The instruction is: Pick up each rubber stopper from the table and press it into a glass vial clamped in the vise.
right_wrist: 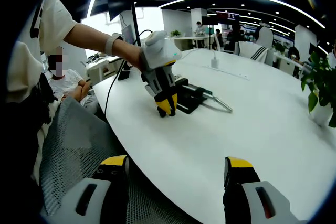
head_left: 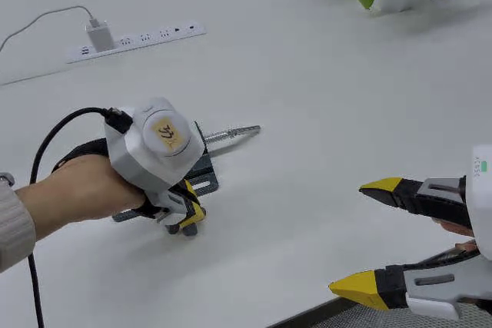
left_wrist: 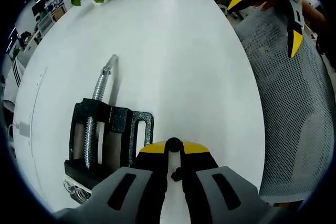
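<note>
Black rubber stopper (left_wrist: 172,144) is pinched at the tips of your left tool (left_wrist: 172,153), clenched low over the worktop (head_left: 323,97) just beside the vise (left_wrist: 107,132), probably to keep the carry short; your right tool (head_left: 347,237) hangs released, well apart.

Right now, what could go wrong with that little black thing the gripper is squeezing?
The small black rubber stopper is pinched only at the tips of the left gripper, so it might pop out. That gripper is close beside the black metal vise, so lifting could bump it.
</note>
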A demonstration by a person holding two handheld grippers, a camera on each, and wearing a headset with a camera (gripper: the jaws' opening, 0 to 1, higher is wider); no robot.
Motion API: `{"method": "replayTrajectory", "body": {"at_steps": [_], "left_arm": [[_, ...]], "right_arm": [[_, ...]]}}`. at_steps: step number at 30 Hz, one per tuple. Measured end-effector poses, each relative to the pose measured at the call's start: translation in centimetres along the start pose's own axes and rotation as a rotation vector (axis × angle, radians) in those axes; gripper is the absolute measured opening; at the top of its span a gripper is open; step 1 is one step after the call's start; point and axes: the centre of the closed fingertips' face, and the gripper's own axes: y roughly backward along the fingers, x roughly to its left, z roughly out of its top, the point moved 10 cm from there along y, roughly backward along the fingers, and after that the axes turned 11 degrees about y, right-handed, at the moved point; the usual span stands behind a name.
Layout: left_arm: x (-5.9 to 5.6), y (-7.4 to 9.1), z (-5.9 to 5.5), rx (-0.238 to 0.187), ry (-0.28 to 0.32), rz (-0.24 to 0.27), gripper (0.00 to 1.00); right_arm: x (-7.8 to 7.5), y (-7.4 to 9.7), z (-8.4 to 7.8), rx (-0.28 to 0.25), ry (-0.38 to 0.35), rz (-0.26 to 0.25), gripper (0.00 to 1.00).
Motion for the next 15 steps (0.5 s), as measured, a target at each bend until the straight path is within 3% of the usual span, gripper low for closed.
{"method": "replayTrajectory", "body": {"at_steps": [7, 12, 15], "left_arm": [[0.0, -0.1, 0.2, 0.029, 0.024, 0.002, 0.05], [0.1, -0.3, 0.7, 0.065, 0.064, 0.004, 0.04], [0.1, -0.4, 1.1, 0.099, 0.055, 0.01, 0.04]], "right_arm": [[0.1, 0.1, -0.1, 0.004, 0.004, 0.005, 0.72], [0.1, 0.1, -0.1, 0.006, 0.008, 0.006, 0.72], [0.2, 0.2, -0.2, 0.008, 0.01, 0.008, 0.72]]}}
